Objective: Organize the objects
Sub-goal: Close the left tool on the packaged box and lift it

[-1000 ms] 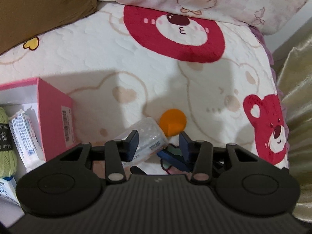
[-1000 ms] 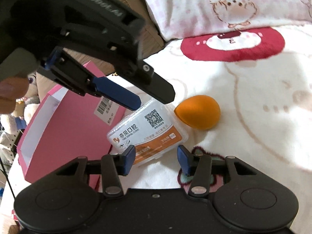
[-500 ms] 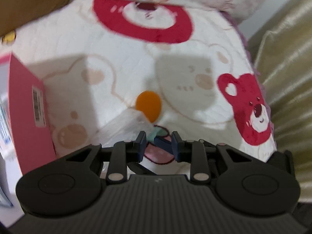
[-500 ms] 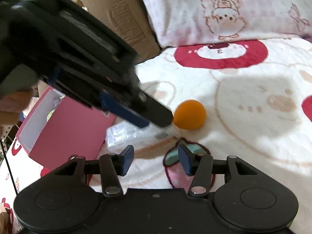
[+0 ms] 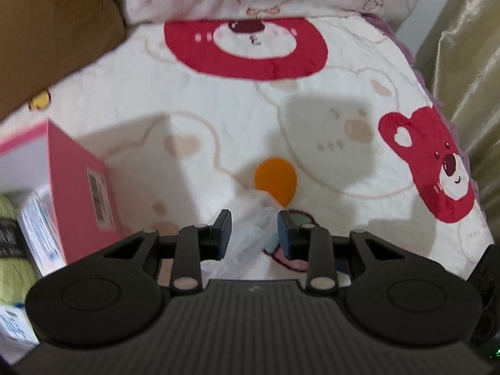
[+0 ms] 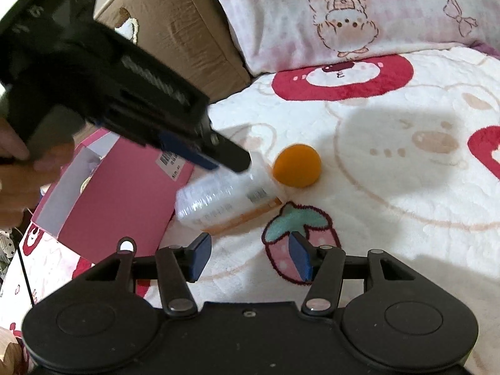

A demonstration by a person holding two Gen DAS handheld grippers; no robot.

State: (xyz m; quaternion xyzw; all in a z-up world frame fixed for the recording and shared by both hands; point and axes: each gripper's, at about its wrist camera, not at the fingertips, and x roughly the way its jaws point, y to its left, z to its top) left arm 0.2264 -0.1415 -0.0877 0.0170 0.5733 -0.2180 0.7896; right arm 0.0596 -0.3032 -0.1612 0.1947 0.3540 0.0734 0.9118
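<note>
Status: partly complete. The pink box (image 6: 118,193) already contains items — a green yarn skein (image 5: 9,237) and white packets with blue print (image 5: 37,234), visible at 9 o'clock in the left wrist view. Two items remain on the bed cover (image 6: 390,187): a clear plastic case (image 6: 225,200) and an orange sponge (image 6: 297,165).

Left tongs (image 5: 254,231): nearly closed but opening slightly. The clear case lies between the blue pads (image 5: 286,234); in the right wrist view the tips rest at its upper edge. Blur prevents confirming whether the pads press on it, so a grip cannot be told.

Right tongs (image 6: 250,257): about half open and opening, with nothing between the jaws. They hover over a strawberry print (image 6: 293,222); the case is at 11 o'clock from them.

Location: the case lies just beside the box's near wall, with the sponge touching or nearly touching its far end, at 1 o'clock from the case.

Materials:
- Case — rigid, glossy, transparent, rounded-rectangular, with an orange band and barcode label. Judged slippery.
- Sponge — matte, egg-shaped, probably soft foam.
- Box — smooth pink card, white inside, open top, barcode sticker.
- Bed cover — plush, quilted, with red and cream bear prints. Pillows (image 6: 343,15) lie at 12 o'clock.
</note>
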